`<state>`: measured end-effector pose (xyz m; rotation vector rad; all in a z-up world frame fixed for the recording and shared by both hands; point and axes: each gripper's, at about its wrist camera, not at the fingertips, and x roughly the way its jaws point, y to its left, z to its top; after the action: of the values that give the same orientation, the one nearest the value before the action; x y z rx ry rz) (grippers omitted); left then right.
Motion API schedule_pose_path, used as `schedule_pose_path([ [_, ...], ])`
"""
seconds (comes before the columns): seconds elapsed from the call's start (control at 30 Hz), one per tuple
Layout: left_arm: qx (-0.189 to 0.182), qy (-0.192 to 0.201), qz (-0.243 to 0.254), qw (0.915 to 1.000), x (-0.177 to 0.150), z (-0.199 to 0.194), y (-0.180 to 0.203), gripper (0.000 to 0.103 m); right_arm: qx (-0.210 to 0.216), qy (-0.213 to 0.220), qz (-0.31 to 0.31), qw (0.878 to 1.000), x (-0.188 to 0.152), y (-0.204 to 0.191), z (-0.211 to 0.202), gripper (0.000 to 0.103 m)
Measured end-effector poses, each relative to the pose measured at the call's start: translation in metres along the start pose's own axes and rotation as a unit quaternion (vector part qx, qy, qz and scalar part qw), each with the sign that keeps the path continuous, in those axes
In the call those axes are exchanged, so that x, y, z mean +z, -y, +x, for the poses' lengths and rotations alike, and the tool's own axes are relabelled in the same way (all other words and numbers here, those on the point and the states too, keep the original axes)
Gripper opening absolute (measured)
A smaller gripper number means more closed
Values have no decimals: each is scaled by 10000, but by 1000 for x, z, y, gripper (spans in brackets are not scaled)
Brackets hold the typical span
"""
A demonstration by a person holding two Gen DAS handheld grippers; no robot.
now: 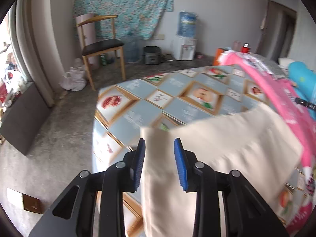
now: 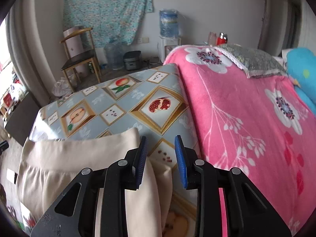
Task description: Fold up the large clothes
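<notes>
While both the left gripper and right gripper stand spread, pinching nothing, the cream garment lies on the near edge of the fruit-print tablecloth. Its overhanging part could drag the fold off.

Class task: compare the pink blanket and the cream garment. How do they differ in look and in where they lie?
The pink blanket has white flowers; the cream garment is plain. The blanket covers the right side; the garment lies at the near edge of the fruit-print cloth. Both are soft fabric.
</notes>
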<state>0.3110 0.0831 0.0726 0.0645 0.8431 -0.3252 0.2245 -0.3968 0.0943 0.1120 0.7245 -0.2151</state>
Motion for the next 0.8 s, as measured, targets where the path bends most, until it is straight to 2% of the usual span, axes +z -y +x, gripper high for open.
schedule_pose_path([
  [0.1, -454, -180, 137, 9987, -40, -20, 26, 32, 172, -169, -717, 9971, -49, -29, -30, 31],
  [0.17, -497, -367, 214, 9979, -70, -18, 44, 33, 217, -449, -992, 9938, -85, -46, -29, 27],
  [0.23, -429, -659, 209, 9967, -95, -3, 53, 33, 149, -873, -870, 9923, -117, -46, -10, 27],
  [0.3, -307, -916, 0, 9953, -114, 18, 51, 35, -4, -1189, -631, 9909, -141, -34, 16, 26],
  [0.33, -410, -814, -137, 9957, -118, 20, 46, 35, 76, -1084, -556, 9925, -147, -30, 18, 26],
  [0.5, -431, -593, -275, 9969, -113, 4, 40, 35, -24, -1200, -418, 9919, -133, -30, 4, 26],
  [0.63, -472, -254, -115, 9985, -90, -7, 41, 35, 277, -803, -460, 9953, -104, -51, -13, 27],
  [0.7, -511, -171, -114, 9985, -65, 1, 42, 35, 270, -641, -622, 9956, -81, -69, 0, 29],
  [0.77, -671, -217, -325, 9970, -41, 22, 36, 36, 386, -607, -680, 9951, -61, -84, 23, 29],
  [0.8, -582, -290, -468, 9968, -31, 37, 31, 36, 351, -656, -673, 9950, -53, -90, 37, 29],
])
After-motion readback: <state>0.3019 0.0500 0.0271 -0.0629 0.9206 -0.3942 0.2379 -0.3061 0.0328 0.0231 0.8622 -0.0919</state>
